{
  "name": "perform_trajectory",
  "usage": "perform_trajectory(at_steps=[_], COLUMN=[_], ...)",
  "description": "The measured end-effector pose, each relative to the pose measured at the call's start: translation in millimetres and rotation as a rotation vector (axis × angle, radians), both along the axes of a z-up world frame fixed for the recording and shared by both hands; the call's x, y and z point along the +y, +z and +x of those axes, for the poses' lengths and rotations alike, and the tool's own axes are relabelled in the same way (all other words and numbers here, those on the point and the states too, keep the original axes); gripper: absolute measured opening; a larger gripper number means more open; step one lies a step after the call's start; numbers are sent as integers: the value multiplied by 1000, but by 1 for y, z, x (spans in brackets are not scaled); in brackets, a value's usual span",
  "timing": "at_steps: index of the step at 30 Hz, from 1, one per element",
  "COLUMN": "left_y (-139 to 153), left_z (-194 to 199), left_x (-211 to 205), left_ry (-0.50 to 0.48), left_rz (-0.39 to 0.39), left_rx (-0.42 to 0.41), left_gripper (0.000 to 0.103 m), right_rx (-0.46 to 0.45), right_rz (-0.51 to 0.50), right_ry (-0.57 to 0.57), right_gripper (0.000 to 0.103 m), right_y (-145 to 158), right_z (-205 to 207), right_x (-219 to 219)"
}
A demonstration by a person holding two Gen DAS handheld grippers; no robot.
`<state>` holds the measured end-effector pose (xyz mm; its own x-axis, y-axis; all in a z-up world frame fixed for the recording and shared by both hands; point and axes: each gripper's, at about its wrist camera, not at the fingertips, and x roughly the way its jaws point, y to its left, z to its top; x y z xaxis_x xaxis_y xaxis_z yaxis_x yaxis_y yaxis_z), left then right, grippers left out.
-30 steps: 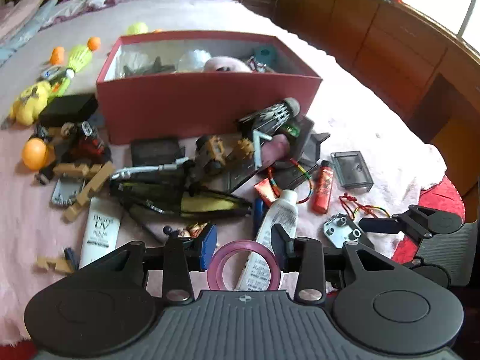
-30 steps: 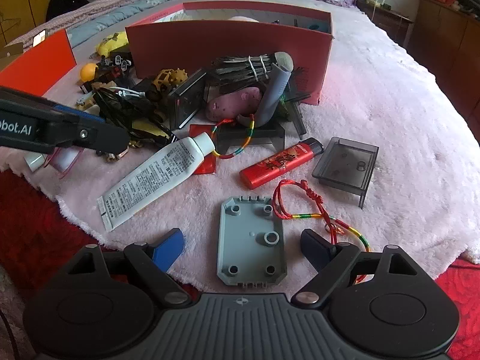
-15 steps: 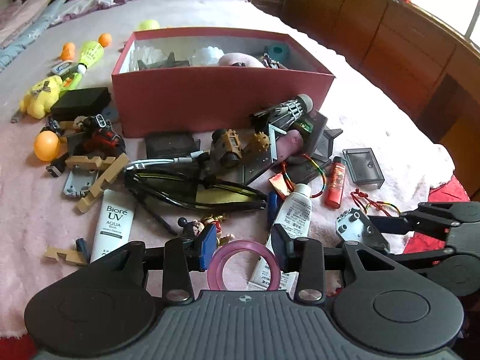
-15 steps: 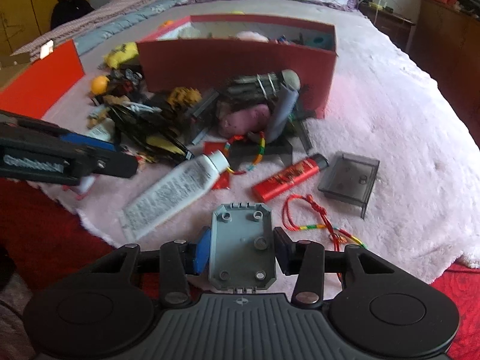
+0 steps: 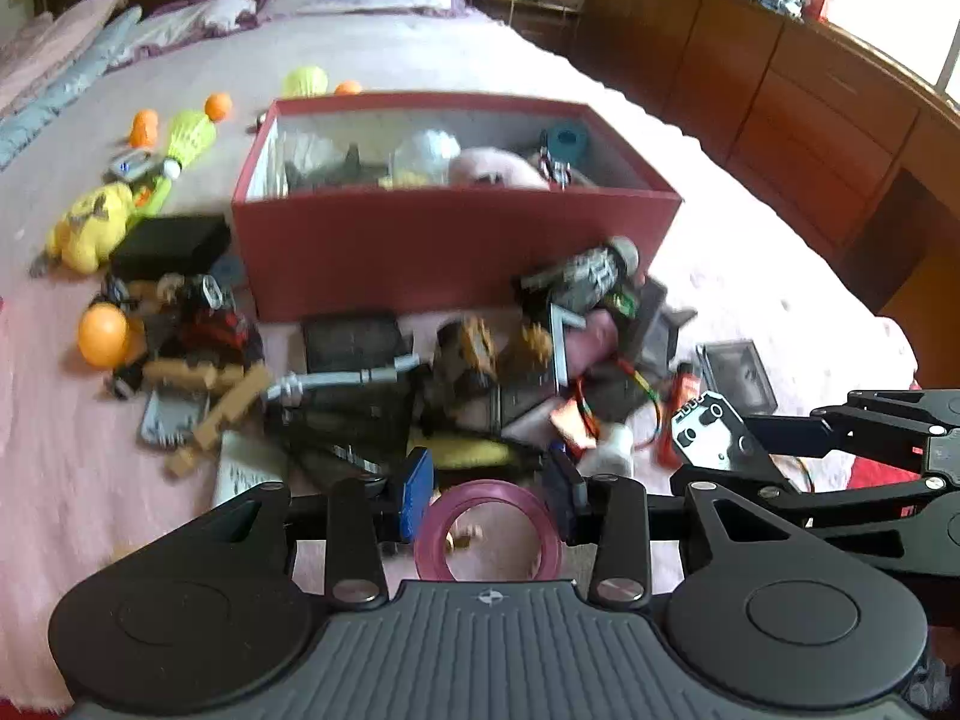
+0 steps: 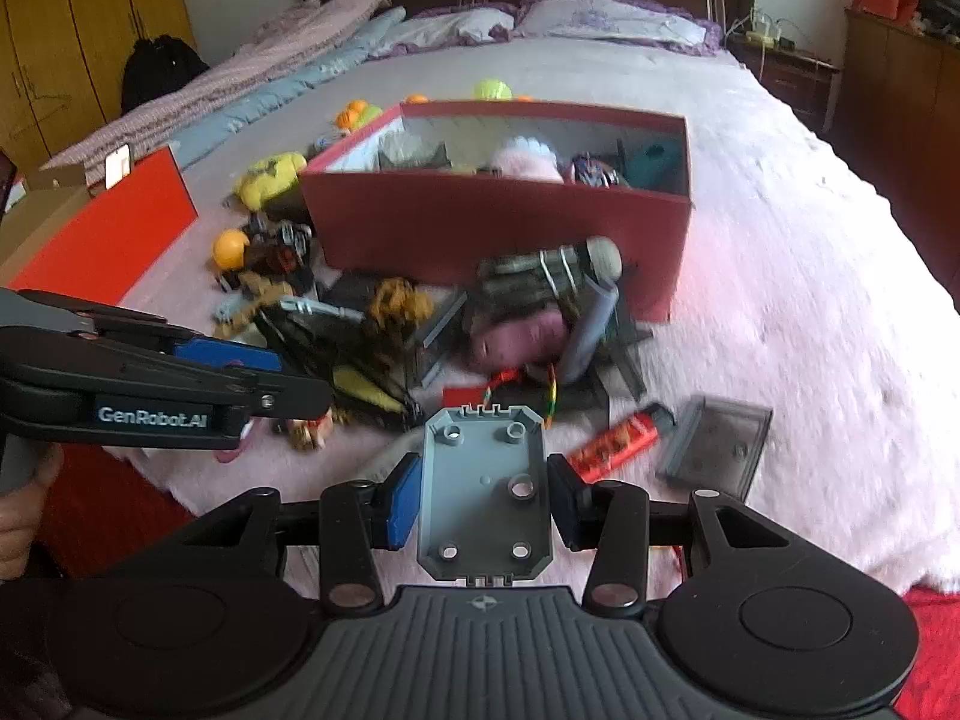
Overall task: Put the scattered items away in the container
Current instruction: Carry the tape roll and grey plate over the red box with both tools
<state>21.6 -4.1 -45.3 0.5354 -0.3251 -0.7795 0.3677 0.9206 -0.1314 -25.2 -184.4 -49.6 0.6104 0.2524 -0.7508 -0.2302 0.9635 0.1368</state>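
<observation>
A red open box [image 5: 456,240] stands on the bed, several items inside; it also shows in the right wrist view [image 6: 498,228]. A heap of scattered items [image 5: 420,372] lies in front of it. My left gripper [image 5: 489,501] is shut on a purple ring [image 5: 489,531], held above the near heap. My right gripper [image 6: 483,495] is shut on a grey plastic plate [image 6: 483,492], lifted off the bed. The right gripper and its plate [image 5: 714,429] show at the right of the left wrist view; the left gripper [image 6: 240,360] shows at the left of the right wrist view.
A red lighter [image 6: 618,438] and a dark clear lid [image 6: 714,444] lie near the bed's front right. A yellow plush [image 5: 90,225], orange balls [image 5: 102,333] and shuttlecocks [image 5: 189,135] lie left of the box. A red lid [image 6: 102,234] stands at left. Wooden cabinets [image 5: 810,120] line the right.
My right gripper closed on the grey plate and lifted it off the bed. Both grippers rose and moved toward the box with their loads.
</observation>
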Motion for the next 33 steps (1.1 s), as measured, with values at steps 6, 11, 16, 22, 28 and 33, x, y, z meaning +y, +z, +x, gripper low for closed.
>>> perform_trajectory(at_steps=[6, 11, 16, 22, 28, 33], left_y=[14, 28, 50, 76, 76, 75], left_z=[17, 31, 61, 107, 162, 190], left_x=[-6, -10, -13, -19, -26, -28], left_ry=[3, -4, -6, 0, 36, 78], left_rz=[-8, -11, -18, -25, -24, -8], left_rx=[-42, -80, -137, -199, -192, -167], left_gripper=[41, 41, 41, 41, 41, 56], right_rx=[-37, -66, -126, -166, -153, -136], right_rz=[22, 37, 26, 11, 3, -32], right_ry=[-1, 4, 17, 11, -15, -41], right_gripper=[47, 47, 47, 47, 47, 47], right_y=[15, 28, 50, 77, 81, 78], right_z=[17, 32, 56, 100, 149, 188], right_x=[1, 1, 2, 1, -2, 1])
